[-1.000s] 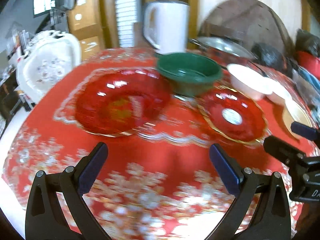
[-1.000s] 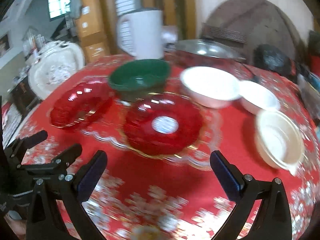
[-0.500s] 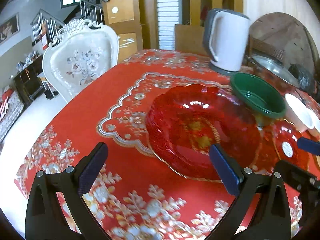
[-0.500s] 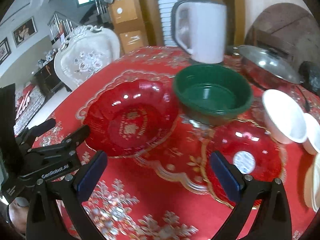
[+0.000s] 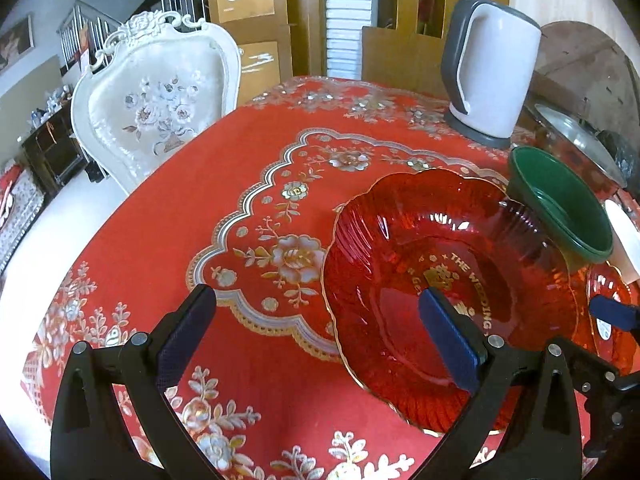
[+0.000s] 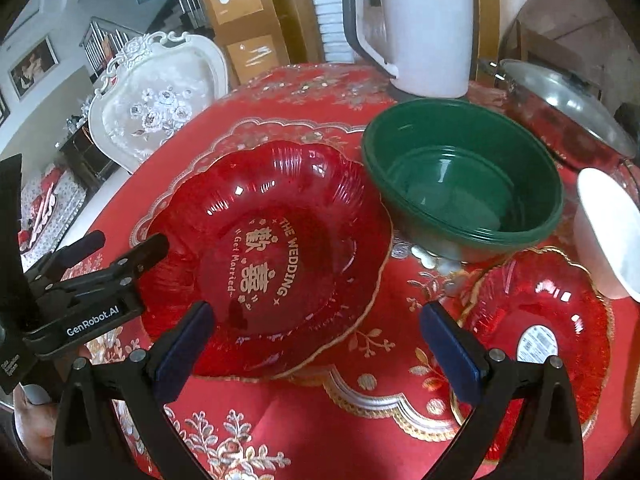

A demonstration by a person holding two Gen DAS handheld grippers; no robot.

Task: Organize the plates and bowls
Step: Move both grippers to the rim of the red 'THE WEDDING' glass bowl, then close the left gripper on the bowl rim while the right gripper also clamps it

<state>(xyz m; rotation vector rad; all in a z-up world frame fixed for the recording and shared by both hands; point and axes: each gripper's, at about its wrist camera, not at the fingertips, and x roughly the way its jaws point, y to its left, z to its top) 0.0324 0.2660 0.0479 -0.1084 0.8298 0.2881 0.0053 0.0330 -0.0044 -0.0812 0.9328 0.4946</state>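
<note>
Plates and bowls sit together on a table under a red floral tablecloth (image 5: 256, 132). Taking the large red glass plate (image 6: 272, 256) as the landmark: it lies flat on the cloth, scalloped and gold-rimmed, with gold lettering reading "THE WEDDING" and "Get Married" in its well. Behind it and to its right a green bowl (image 6: 464, 188) stands upright, its rim just beside the plate's edge; whether they touch I cannot tell. To the plate's right, in front of the green bowl, lies a small red plate (image 6: 540, 332) with a white sticker in its middle. A white bowl (image 6: 604, 236) shows at the right edge, beyond the small plate. Farther back behind the plate stands a white electric kettle (image 6: 416, 28), and to the kettle's right a pot with a metal lid (image 6: 568, 100).

The left gripper (image 5: 320, 336) is spread wide and holds nothing; its right finger hangs over the plate's well while its left finger is over bare cloth to the plate's left. The right gripper (image 6: 316, 344) is likewise wide apart and empty, hovering near the plate's front edge, its left finger over the plate's near rim and its right finger between the two red plates. A white ornate chair (image 5: 156, 104) stands off the table's far left side.
</note>
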